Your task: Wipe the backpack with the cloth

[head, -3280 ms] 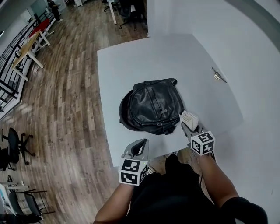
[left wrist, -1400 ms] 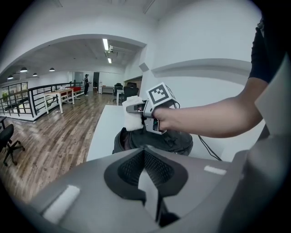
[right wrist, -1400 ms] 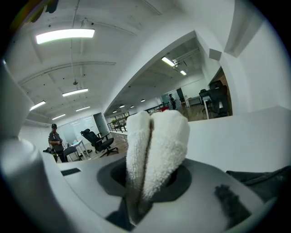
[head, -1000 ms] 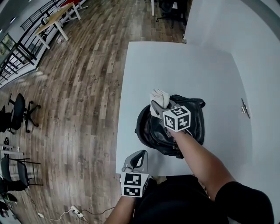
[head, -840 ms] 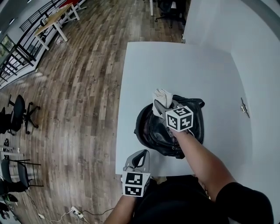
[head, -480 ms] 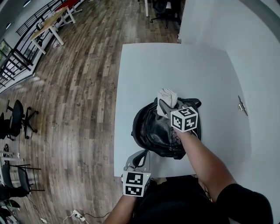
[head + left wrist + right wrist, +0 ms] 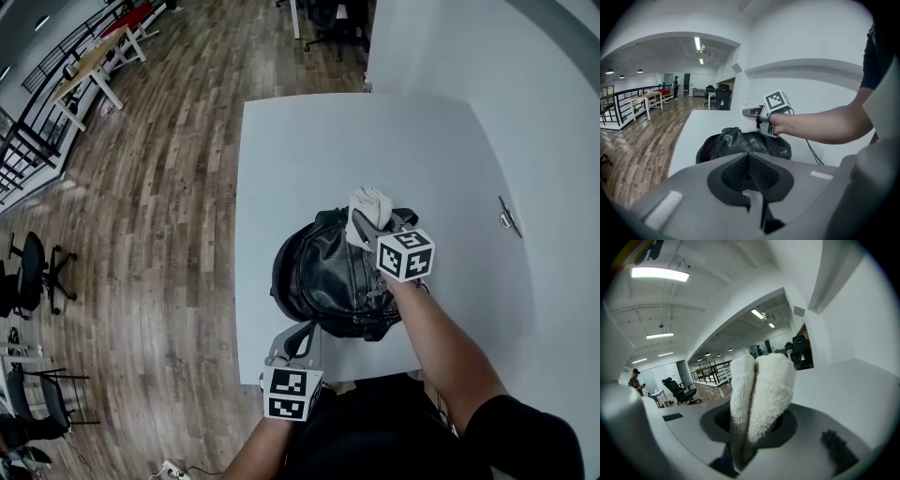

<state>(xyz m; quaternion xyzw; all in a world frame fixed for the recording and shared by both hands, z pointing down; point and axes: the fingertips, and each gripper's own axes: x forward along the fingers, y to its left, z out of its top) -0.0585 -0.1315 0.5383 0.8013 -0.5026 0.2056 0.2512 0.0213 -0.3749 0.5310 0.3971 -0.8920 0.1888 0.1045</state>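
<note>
The right tongs [image 7: 361, 221] pinch the white cloth [image 7: 371, 203] on the black backpack [image 7: 323, 277]; left tongs [image 7: 293, 343] are pressed together.

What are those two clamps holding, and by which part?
The right gripper pinches the white cloth by its bunched lower end; the rest sticks out. The left gripper holds nothing.

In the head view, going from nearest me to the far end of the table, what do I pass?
left gripper → backpack → cloth → bare table
</note>
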